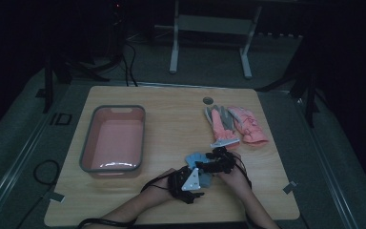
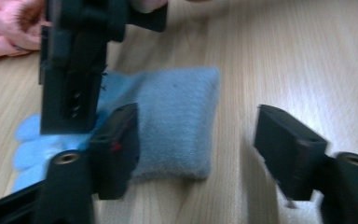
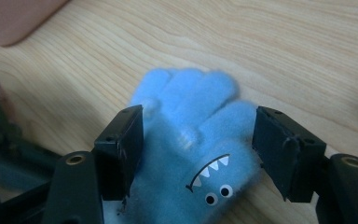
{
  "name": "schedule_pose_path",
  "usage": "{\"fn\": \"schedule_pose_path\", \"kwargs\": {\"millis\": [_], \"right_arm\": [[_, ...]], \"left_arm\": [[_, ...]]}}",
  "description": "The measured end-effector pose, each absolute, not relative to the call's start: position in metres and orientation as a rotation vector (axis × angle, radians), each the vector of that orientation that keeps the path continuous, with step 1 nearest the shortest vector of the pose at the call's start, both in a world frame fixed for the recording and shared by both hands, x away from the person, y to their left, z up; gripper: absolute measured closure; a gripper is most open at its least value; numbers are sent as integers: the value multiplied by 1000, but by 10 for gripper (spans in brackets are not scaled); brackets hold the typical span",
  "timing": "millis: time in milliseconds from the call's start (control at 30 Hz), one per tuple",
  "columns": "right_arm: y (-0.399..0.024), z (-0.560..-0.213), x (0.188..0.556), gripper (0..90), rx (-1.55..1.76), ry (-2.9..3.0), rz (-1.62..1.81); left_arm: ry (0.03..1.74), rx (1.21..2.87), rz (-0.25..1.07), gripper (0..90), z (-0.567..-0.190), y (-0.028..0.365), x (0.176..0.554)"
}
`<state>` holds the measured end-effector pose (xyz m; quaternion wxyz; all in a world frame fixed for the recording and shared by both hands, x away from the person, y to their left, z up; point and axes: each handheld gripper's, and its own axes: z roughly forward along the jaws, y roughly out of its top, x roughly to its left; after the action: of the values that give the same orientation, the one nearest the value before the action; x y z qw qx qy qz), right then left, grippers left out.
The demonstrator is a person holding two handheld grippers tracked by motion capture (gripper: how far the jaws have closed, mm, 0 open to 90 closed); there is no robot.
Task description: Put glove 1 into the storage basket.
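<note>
- Both forearms come in from the near edge of the wooden table (image 1: 171, 109) and meet over its near middle, the two hands close together above a small blue glove (image 1: 196, 160).
- The left gripper (image 1: 190, 183) sits low by the glove's near end, its grey three-cornered plate facing up; the right gripper (image 1: 214, 164) lies across the glove from the right.
- In the left gripper view, the left gripper's (image 2: 196, 149) jaws stand partly apart. The left jaw lies over the edge of the glove's grey cuff (image 2: 177, 121); the right jaw is over bare wood, clear of the cloth. Nothing is pinched.
- In the right gripper view, the right gripper's (image 3: 198, 149) jaws stand partly apart on either side of the glove's palm (image 3: 196, 140), its fingers pointing away. Whether the pads touch the fleece cannot be told; they do not squeeze it.
- The glove lies flat on the table, just right of the pink basin (image 1: 114, 138) and nearer than the pink and grey gloves (image 1: 233, 124).
- No writing can be read; the blue glove bears a stitched face with two eyes and a toothed mouth (image 3: 212, 179).
</note>
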<state>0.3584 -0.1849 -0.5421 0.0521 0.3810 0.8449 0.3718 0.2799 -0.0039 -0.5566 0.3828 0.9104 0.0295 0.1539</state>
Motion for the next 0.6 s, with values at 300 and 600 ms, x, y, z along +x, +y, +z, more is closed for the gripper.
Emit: {"fn": "schedule_pose_path", "kwargs": {"millis": [300,600], "right_arm": [[-183,-550,351,377,1090,2583,1099],[-181,-551,352,719,1072,2652,1160]], "left_arm": [[115,2335,410,639,-557,-6,283],[145,2383,327,751,-548,-8,292]]}}
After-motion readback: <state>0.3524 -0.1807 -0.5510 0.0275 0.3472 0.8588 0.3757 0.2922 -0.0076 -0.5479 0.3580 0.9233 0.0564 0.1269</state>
